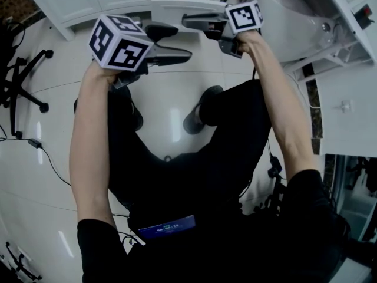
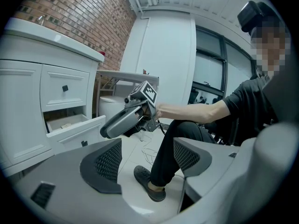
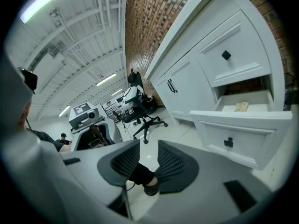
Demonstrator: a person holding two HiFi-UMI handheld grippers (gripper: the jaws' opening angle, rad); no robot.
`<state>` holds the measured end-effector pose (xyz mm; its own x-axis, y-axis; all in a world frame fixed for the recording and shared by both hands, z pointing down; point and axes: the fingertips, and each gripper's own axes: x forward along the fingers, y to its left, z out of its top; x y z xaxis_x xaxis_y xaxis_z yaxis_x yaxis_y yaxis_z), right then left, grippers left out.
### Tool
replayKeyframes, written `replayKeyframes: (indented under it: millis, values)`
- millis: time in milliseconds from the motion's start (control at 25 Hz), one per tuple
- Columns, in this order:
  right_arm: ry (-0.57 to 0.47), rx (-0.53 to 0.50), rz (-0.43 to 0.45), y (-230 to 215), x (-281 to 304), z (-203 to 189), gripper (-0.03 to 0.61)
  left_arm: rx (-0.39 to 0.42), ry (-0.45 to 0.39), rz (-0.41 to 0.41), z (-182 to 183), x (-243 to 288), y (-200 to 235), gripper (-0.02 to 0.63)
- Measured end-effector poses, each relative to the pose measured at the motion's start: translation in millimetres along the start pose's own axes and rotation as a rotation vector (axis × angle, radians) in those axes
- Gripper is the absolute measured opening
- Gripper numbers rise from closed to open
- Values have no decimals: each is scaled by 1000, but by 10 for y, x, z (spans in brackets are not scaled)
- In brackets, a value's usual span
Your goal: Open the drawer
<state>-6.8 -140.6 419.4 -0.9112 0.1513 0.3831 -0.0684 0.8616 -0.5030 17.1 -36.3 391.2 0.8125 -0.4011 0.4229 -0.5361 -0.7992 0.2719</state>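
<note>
At cabinet (image 3: pixel 187 87): drawer (image 3: pixel 238 134) open, inside partly hidden | left gripper (image 2: pixel 147 149) wide, empty | right gripper (image 3: pixel 148 154) narrowly apart, empty

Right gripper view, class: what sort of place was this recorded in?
Probably an indoor lab with a mock bathroom: a white vanity cabinet with its drawer pulled open against a brick wall, and an office chair beyond.

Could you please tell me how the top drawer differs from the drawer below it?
The top drawer is shut; the lower drawer stands pulled out. The top drawer hides its contents; the lower drawer shows a small pale object. Both are white with a black knob.
</note>
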Motion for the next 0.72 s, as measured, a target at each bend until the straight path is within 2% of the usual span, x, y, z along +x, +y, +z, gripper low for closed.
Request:
replayKeyframes:
  millis: [720]
  values:
    - [42, -23, -3, 15, 34, -93, 113, 7, -9, -5, -4, -41, -24, 348]
